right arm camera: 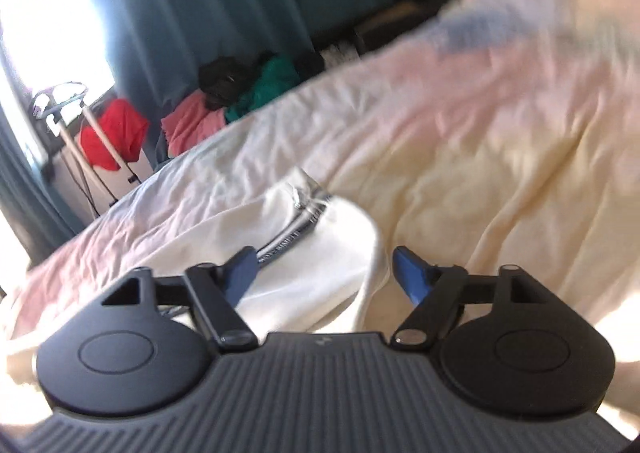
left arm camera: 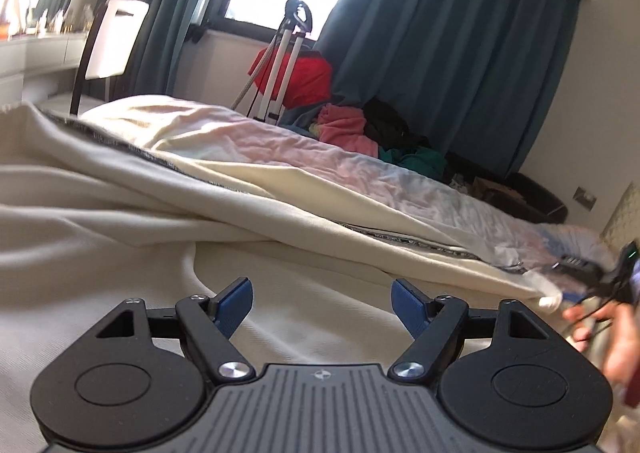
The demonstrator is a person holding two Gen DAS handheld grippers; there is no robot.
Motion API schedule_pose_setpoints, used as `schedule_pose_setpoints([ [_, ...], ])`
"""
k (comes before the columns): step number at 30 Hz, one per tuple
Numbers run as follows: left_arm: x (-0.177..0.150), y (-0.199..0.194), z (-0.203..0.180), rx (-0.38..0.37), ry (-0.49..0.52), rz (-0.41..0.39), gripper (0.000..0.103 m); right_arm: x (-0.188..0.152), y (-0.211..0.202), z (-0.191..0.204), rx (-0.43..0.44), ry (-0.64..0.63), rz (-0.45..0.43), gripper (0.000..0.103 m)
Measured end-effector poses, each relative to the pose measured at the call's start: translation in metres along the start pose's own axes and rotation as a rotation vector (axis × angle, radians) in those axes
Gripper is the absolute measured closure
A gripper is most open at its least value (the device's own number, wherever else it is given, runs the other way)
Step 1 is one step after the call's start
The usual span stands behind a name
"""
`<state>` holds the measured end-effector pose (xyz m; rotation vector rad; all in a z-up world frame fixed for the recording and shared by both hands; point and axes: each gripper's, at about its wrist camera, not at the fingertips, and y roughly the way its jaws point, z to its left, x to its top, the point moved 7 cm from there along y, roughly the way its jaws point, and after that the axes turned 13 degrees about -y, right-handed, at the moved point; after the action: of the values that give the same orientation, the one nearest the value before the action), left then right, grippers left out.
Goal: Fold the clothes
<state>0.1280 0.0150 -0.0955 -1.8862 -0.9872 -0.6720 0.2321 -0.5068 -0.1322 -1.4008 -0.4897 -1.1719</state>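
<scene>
A cream garment with a dark patterned trim point(left arm camera: 168, 189) lies spread over the bed, filling the left wrist view. My left gripper point(left arm camera: 322, 303) is open and empty just above its cloth. In the right wrist view a corner of the cream garment point(right arm camera: 316, 253) with its zip and trim lies right before my right gripper point(right arm camera: 324, 273), which is open, its blue fingers on either side of the cloth end. The right gripper point(left arm camera: 600, 273) also shows blurred at the right edge of the left wrist view.
The bed has a pale wrinkled sheet point(left arm camera: 360, 177). Beyond it lie a pile of pink, black and green clothes point(left arm camera: 376, 133), a red cloth on a white stand point(left arm camera: 296, 73), teal curtains point(left arm camera: 460, 53) and a white chair point(left arm camera: 112, 41).
</scene>
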Motion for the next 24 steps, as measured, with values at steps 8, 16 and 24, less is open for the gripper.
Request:
schedule_pose_setpoints([
  [8,-0.001,-0.04,-0.013,0.051,0.058,-0.009,0.025,-0.006,-0.115,0.073,0.111,-0.208,-0.06,0.023],
  [16,-0.001,-0.088,-0.026,0.088,0.112,-0.025,0.02,-0.037,-0.231,0.135,0.312,-0.343,-0.1,0.023],
  [24,-0.017,-0.116,-0.022,0.092,0.161,-0.012,0.008,-0.054,-0.257,0.16,0.344,-0.398,-0.116,0.023],
])
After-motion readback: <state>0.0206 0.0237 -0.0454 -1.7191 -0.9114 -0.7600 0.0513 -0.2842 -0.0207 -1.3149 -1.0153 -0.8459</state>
